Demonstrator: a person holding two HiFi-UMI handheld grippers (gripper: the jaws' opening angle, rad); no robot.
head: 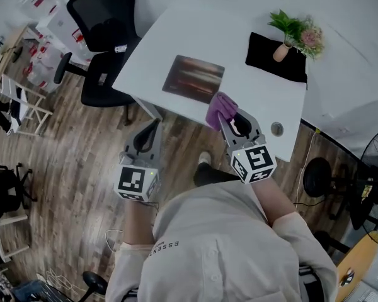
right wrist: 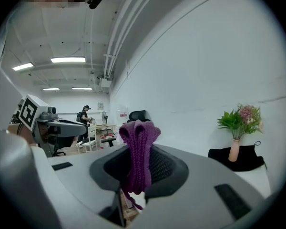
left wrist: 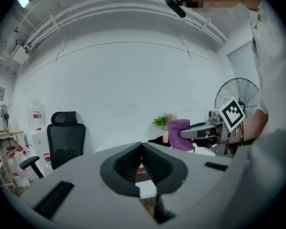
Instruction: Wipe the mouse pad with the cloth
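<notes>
The brown mouse pad (head: pixel 193 77) lies flat on the white table (head: pixel 176 36), near its front edge. My right gripper (head: pixel 227 116) is shut on the purple cloth (head: pixel 218 109), held just over the table's front edge, right of the pad. In the right gripper view the cloth (right wrist: pixel 137 156) hangs bunched between the closed jaws. My left gripper (head: pixel 152 126) is shut and empty, held over the floor in front of the table, below the pad. From the left gripper view the right gripper (left wrist: pixel 186 133) and cloth (left wrist: pixel 179 133) show at the right.
A black cloth (head: pixel 276 58) with a small vase of flowers (head: pixel 295 35) sits at the table's far right. A black office chair (head: pixel 104 24) stands left of the table. A round cable hole (head: pixel 276 129) is near the table's right front corner. A fan (head: pixel 375 162) stands at the right.
</notes>
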